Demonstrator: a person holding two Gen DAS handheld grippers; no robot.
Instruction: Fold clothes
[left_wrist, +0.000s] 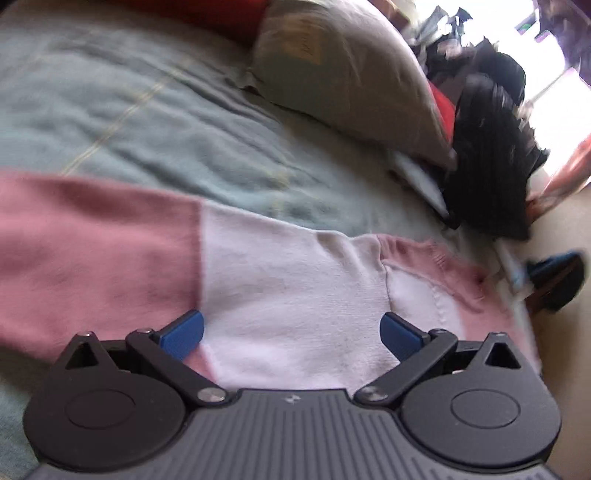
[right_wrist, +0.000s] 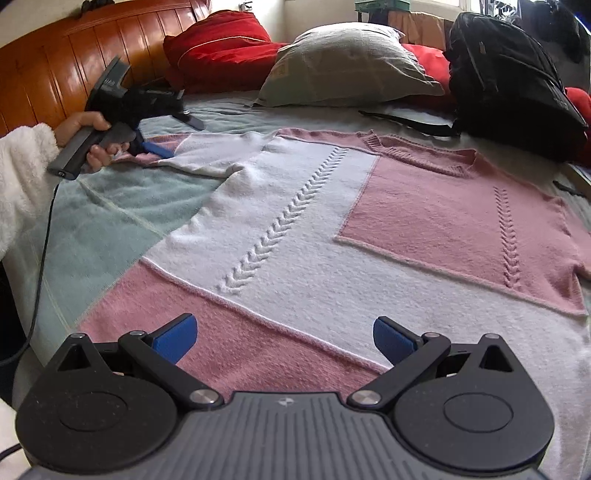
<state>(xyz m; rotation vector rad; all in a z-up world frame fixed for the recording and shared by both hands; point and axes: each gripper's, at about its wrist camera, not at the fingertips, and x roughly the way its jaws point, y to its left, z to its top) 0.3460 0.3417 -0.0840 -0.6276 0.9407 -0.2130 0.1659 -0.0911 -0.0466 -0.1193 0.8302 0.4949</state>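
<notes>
**Sweater flat on bed — both grippers open, sleeve fold pending**

Left wrist view: left gripper spread wide, nothing between the blue pads. It sits low over the sleeve of the pink-and-white sweater, right at the pink/white seam. The sleeve's long axis runs crosswise to the fingers, cuff end off to the view's left, collar rib ahead to the right. Frame blurred, so contact with the knit cannot be judged. Beyond: teal blanket, grey pillow, black backpack.

Right wrist view: right gripper also wide and empty, poised over the hem — the sweater body stretches straight ahead, neckline at the far end. The left gripper is visible far left at the outstretched sleeve, clearly the nearer tool for it; the likely next move is pinching that sleeve and carrying it in across the body.

Surroundings: wooden headboard, red cushion, bright window behind.
</notes>
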